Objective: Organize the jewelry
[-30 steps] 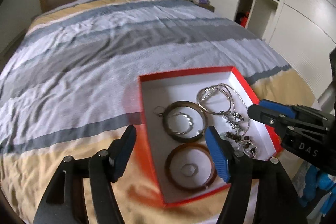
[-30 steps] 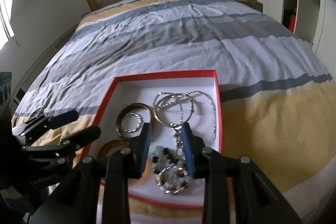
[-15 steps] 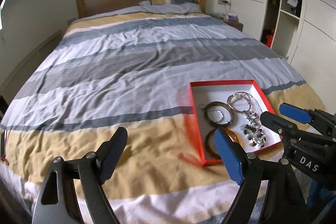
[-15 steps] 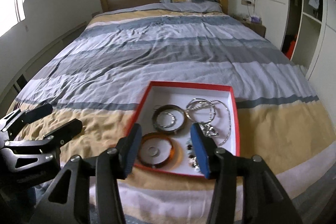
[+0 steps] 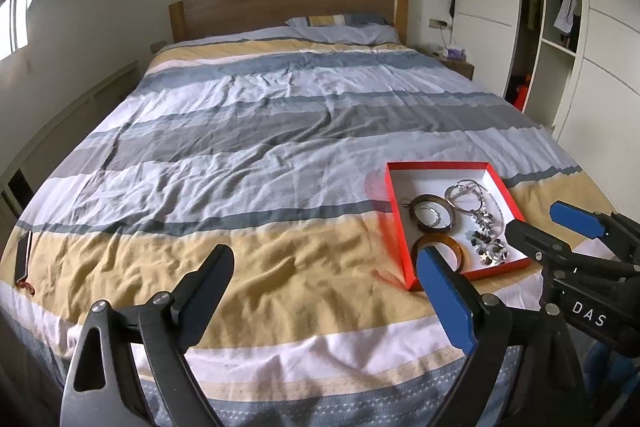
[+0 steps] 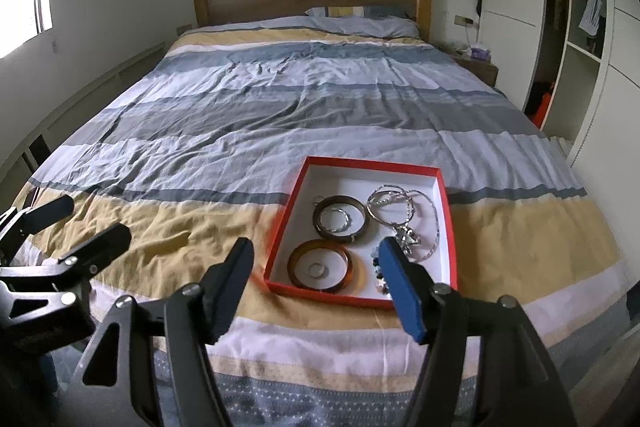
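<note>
Jewelry sits gathered in a shallow red box (image 6: 447, 227) with a white floor, lying flat on the bed (image 6: 280, 115) near its foot edge, toward the right corner. A dark bangle (image 6: 339, 218) encircles a thin silver ring, and an amber bangle (image 6: 320, 265) lies just nearer the foot edge around a small ring. Tangled silver chains (image 6: 404, 215) fill the right side, with beaded pieces (image 5: 486, 247) at the near right corner. Everything appears to be boxed, so the sorting looks about finished. Both claws hang above the foot edge, clear of the box: the left claw (image 5: 326, 291) gapes wide and empty, and the right claw (image 6: 320, 283) is likewise spread, holding nothing.
</note>
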Tool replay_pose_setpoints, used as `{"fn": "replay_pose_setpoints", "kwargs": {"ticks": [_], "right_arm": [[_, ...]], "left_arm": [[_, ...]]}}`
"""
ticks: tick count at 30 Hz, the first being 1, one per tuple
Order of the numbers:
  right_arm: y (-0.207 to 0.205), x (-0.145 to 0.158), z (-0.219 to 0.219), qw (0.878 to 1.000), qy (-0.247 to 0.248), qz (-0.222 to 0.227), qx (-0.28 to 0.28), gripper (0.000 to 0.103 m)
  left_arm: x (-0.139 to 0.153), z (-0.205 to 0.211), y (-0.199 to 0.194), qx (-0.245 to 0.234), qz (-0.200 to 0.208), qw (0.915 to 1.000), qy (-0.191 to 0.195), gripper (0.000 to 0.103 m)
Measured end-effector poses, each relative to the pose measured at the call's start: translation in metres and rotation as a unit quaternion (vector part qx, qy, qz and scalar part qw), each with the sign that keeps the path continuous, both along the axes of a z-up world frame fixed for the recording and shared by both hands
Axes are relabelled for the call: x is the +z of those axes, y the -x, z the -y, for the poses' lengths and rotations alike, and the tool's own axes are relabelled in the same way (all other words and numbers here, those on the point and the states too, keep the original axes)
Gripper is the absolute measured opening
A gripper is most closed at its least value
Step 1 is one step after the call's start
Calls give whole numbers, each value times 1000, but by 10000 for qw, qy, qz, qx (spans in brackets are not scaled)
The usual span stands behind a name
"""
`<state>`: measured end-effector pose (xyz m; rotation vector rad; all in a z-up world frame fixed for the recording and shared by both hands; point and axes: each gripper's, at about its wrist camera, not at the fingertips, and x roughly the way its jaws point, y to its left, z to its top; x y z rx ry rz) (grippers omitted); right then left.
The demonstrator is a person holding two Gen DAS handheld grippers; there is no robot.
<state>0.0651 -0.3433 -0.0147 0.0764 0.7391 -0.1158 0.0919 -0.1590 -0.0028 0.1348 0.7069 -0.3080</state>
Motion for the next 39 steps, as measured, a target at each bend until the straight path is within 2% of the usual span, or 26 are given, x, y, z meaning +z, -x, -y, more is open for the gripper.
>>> {"fn": "replay_pose_setpoints", "kwargs": {"ticks": [28,39], "right_arm": [[39,14,-42,9987,464,166,-114,65],[49,9,-50,9980,591,183,-155,65]], "left_arm": [[22,-58,48,409,695,9967,17,102],[6,-75,51,628,508,9967,77,102]]}}
